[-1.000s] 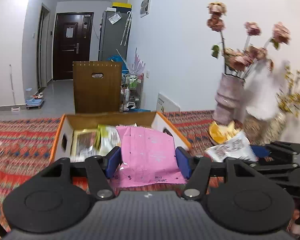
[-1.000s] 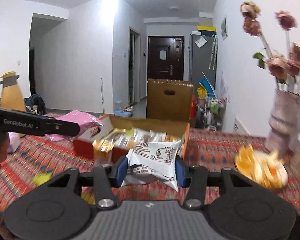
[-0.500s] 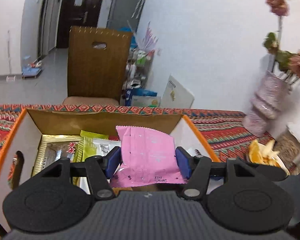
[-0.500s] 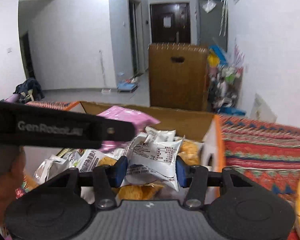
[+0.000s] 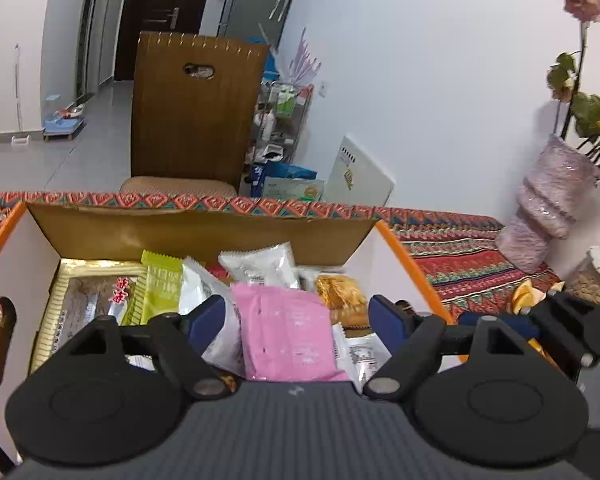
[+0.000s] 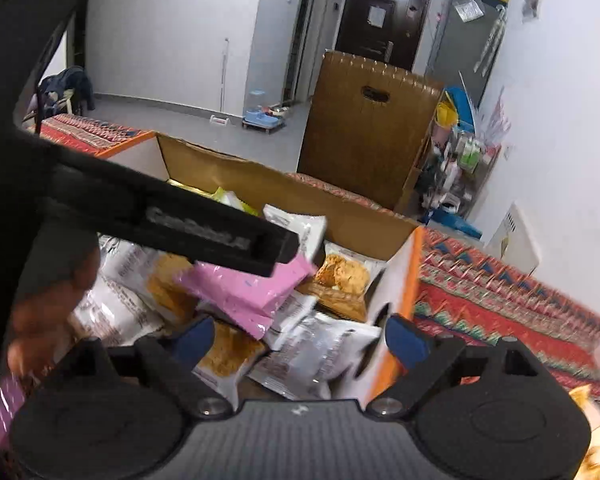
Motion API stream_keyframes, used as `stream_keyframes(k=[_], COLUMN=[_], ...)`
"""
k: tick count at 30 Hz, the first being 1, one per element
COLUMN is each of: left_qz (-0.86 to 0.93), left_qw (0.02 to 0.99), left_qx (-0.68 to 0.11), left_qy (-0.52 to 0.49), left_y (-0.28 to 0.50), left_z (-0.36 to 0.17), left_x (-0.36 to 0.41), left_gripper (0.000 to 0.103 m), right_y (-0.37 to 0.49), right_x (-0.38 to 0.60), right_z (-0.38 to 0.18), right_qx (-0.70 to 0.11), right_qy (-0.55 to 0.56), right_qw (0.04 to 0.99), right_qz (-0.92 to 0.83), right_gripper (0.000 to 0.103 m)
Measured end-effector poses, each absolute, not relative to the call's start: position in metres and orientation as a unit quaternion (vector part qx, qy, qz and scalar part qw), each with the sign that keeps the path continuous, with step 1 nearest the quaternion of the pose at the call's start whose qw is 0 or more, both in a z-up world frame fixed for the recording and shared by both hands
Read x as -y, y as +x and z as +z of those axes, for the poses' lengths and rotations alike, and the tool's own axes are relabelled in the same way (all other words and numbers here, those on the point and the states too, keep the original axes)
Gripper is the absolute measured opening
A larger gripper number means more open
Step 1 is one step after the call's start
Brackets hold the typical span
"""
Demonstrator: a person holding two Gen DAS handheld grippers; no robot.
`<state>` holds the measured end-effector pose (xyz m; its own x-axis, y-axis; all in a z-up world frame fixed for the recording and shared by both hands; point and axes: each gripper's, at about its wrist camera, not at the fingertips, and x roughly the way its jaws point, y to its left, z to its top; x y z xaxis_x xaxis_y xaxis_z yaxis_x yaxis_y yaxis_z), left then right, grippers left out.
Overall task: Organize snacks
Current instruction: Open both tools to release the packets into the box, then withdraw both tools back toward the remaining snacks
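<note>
Left gripper (image 5: 296, 312) jaws just opened, pink plastic snack packet (image 5: 288, 332) loose between them atop open cardboard box (image 5: 204, 232), right gripper (image 6: 300, 336) likewise parted over blurred white crisp packet (image 6: 320, 356), lower snacks buried

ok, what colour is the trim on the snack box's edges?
Orange, along the edges of the white-sided cardboard box. Clearest in the left wrist view.

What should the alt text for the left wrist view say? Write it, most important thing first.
The left gripper, jaws just opened, hangs over a cardboard box of snack packets, a pink packet lying loose between its fingers on the pile. The box sits on a red patterned tablecloth; a pink vase stands right, a brown chair behind.
</note>
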<state>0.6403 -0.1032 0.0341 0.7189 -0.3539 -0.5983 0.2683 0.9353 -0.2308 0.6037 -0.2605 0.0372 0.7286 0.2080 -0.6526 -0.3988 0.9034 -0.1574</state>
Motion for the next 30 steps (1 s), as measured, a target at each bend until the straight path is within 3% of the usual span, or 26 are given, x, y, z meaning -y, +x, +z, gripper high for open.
stream_keyframes(k=[10,20,26,30], left_qz=[-0.164,-0.164,-0.130,-0.116], left_qw=[0.940,0.963,0.977,0.976], left_qx=[-0.298,-0.216,-0.163,-0.181], left_qy=[-0.035,0.006,0.040,0.019], left_y=[0.576,0.392,0.270,0.208], left_z=[0.088,0.136,0.125,0.103], left_x=[0.066,0.015,-0.004,-0.021], left_gripper=[0.083,0.098,0.103,0.103], right_y=[0.571,0.449,0.347,0.278], right_x=[0.266,0.292,0.300,0.294], right_z=[0.075,0.124,0.130,0.112], right_qx=[-0.269,-0.224,-0.202,-0.200], right_qy=[-0.092,-0.071,-0.077,-0.073], right_qw=[0.946,0.963,0.969,0.968], right_qz=[0.154,0.129,0.119,0.131], right_gripper=[0.093,0.097,0.102,0.103])
